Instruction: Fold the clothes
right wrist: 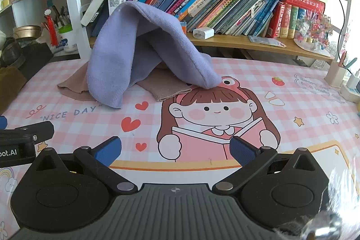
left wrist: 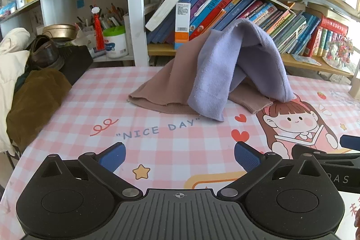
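Clothes first: a lavender knit piece [left wrist: 236, 64] sits humped up like a little tent on top of a tan-pink knit piece [left wrist: 157, 91], both toward the far side of the worktop [left wrist: 157, 150], just in front of the bookshelf [left wrist: 247, 12]. The lavender one [right wrist: 144, 46] looks propped against something behind it, peak up, ribbed cuff hanging down toward the "NICE DAY" print. Neither lies flat, and neither reads as a tidy folded stack, so I'd say folding remains to be done here.

Both tools hang back near the front edge, well apart from the pile. The left gripper [left wrist: 180, 158] has its jaws spread wide with nothing between them, and so does the right gripper [right wrist: 175, 150]. You can see each one poking into the other's view at the side.

What could go wrong, as far as I can judge:
- The two pieces overlap, so a pinch on the lavender cuff could catch the tan layer under it and drag both.
- That hump could just flop over once tugged, hiding the edges you need.
- The knit looks soft and stretchy, so a one-sided pull would probably skew it rather than lay it flat.
- Books and a white charger [right wrist: 203, 33] sit close behind, so a big lift could snag or knock them.
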Available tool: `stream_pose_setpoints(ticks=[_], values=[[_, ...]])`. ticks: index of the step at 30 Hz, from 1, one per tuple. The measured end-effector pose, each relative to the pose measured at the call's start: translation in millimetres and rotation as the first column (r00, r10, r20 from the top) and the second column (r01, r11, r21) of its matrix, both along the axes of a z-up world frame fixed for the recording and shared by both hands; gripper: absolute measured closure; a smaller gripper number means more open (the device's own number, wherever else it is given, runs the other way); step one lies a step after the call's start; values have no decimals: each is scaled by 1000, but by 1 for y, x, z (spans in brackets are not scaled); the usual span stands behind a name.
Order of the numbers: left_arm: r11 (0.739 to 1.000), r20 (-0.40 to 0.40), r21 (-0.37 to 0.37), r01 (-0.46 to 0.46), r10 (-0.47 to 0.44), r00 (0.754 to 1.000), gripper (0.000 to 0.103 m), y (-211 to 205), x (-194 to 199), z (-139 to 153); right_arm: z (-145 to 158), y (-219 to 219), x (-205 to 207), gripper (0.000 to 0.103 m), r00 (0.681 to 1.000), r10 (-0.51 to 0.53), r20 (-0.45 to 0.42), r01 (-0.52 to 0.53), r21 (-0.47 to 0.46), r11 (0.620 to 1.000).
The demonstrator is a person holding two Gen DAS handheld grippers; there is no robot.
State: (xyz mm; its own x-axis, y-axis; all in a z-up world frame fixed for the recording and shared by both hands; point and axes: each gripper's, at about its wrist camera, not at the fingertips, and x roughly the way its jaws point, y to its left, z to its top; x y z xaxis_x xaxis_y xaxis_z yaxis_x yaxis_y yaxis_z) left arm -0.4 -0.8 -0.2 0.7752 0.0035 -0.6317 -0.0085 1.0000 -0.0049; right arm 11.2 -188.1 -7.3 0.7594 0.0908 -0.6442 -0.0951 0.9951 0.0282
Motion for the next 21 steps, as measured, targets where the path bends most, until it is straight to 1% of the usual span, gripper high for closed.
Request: stream_pose_setpoints(ticks=[5, 11, 21], values=[[1000, -4, 3, 0, 0, 1000, 0, -2, -1, 0, 5, 2, 0, 0, 1000, 1, -2, -1, 1, 1000], [1000, -10, 0, 1, -1, 1000, 0, -1, 2, -2, -3, -1, 3, 0, 1000, 1, -6, -1, 1, 1000], [1000, -21, -2, 4, -4, 1000, 0, -1, 6, -4, -3, -1, 5, 0, 1000, -8, -19, 8, 3, 1000]])
